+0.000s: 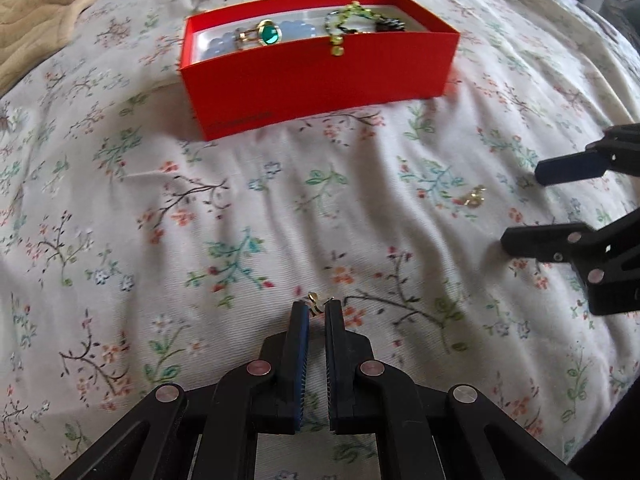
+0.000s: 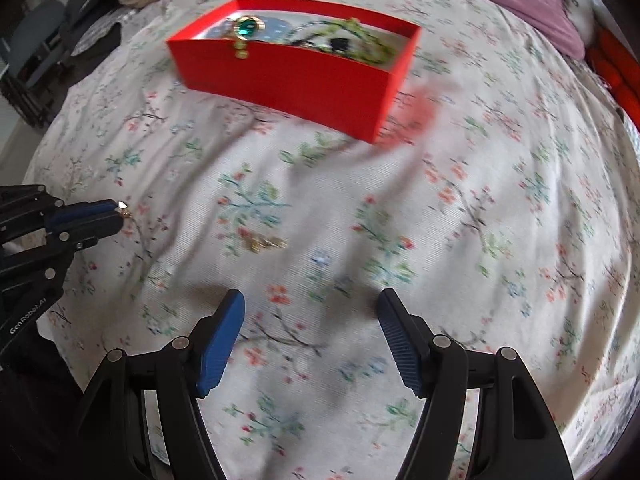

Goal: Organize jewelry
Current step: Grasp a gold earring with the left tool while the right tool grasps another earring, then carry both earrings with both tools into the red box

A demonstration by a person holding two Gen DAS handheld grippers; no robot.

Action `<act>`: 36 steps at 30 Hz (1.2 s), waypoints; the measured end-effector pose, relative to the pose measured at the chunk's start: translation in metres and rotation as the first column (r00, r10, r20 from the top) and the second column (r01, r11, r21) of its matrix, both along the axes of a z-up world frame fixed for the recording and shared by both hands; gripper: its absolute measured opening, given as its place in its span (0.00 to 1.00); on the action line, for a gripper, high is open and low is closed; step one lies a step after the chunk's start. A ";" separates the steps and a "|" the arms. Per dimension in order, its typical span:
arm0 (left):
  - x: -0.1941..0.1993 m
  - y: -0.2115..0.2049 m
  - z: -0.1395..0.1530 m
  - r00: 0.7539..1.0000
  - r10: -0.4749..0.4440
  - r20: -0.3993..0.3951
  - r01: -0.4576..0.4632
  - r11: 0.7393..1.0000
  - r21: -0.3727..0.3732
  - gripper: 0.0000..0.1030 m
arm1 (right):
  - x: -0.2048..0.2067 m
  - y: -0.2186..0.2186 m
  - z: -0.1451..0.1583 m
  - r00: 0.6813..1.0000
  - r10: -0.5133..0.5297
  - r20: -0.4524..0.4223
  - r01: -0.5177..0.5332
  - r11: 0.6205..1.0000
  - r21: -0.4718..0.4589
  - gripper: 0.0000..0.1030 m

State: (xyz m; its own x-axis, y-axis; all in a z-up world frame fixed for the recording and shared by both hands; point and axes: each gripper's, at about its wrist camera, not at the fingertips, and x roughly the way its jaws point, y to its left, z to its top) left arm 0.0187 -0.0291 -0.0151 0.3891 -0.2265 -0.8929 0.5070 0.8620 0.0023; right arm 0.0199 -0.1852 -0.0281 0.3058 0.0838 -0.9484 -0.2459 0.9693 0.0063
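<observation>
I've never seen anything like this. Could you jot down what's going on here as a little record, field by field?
Setting: floral bedspread
Container: open red box holding a green-stone ring, pale blue beads and a green beaded strand draped over its front wall
Left tongs: shut on a small gold piece
Right tongs: open, holding nothing
Still loose: gold trinket on the bedspread
</observation>
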 end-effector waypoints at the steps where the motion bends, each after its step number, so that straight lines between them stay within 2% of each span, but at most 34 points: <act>1: 0.000 0.001 0.000 1.000 0.002 0.000 -0.002 1.000 0.000 0.02 | 0.003 0.003 -0.001 1.000 0.006 -0.001 -0.006 1.000 0.008 0.69; 4: 0.002 0.005 0.001 1.000 0.008 0.000 -0.008 1.000 -0.003 0.02 | 0.006 0.016 -0.006 1.000 0.030 0.003 -0.030 1.000 0.006 0.68; 7: 0.003 0.007 0.001 1.000 0.010 -0.001 -0.010 1.000 -0.005 0.02 | 0.011 0.025 -0.008 0.999 0.046 0.016 -0.046 0.999 0.007 0.62; 9: 0.002 0.008 0.001 1.000 0.010 -0.002 -0.010 1.000 -0.004 0.02 | 0.014 0.031 -0.009 0.999 0.045 0.018 -0.045 0.999 0.020 0.54; 13: 0.003 0.009 0.001 1.000 0.011 -0.002 -0.011 1.000 0.000 0.02 | 0.026 0.036 -0.010 0.999 0.031 0.017 -0.031 0.999 0.036 0.44; 20: 0.006 0.010 0.000 0.999 0.029 -0.016 -0.029 1.000 -0.007 0.02 | 0.034 0.038 -0.010 1.000 0.010 0.006 -0.010 0.999 0.045 0.17; 27: 0.015 0.013 0.000 0.996 0.069 -0.053 -0.071 0.997 -0.039 0.02 | 0.034 0.039 -0.008 1.000 0.001 -0.007 -0.001 0.999 0.039 0.13; 29: 0.018 0.014 0.001 0.995 0.079 -0.060 -0.082 0.996 -0.046 0.02 | 0.035 0.036 -0.007 1.000 -0.008 -0.014 0.009 0.999 0.053 0.08; 36: 0.022 0.011 0.009 0.994 0.090 -0.056 -0.093 0.994 -0.061 0.02 | 0.033 0.028 0.000 0.999 -0.028 -0.020 0.029 0.997 0.072 0.08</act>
